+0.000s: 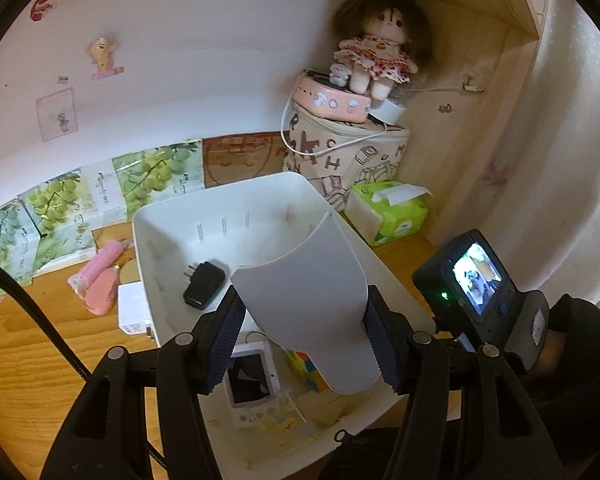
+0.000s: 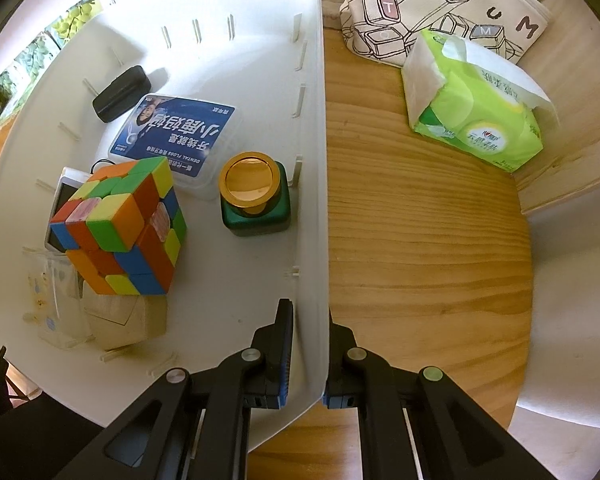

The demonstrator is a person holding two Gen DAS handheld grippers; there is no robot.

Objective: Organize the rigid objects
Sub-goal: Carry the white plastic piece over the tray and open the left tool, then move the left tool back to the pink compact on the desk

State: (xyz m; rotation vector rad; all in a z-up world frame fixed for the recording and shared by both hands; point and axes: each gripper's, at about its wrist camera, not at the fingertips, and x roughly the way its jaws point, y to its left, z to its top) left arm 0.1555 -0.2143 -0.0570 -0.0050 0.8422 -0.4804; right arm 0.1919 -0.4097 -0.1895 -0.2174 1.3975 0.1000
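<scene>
While the right gripper (image 2: 308, 354) clamps the bin (image 2: 312, 160) wall, the left gripper (image 1: 304, 336) clamps a white panel (image 1: 308, 292).
Inside the bin lie a cube (image 2: 120, 228) and a jar (image 2: 256, 200).

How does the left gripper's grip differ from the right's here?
The left gripper holds a loose white panel, jaws wide apart; the right gripper pinches the bin's thin wall, jaws nearly closed. The panel is in the air over the bin; the wall stands upright. Both hold white plastic.

Bin (image 2: 260, 300): smooth matt white plastic. Desk (image 2: 420, 240): grained wood. Cube (image 2: 120, 224): glossy plastic. Jar (image 2: 256, 200): shiny gold metallic lid. Tissue pack (image 2: 480, 120): glossy film, paper inside. Bag (image 2: 440, 12): printed cloth. Doll (image 1: 376, 48): fabric.
</scene>
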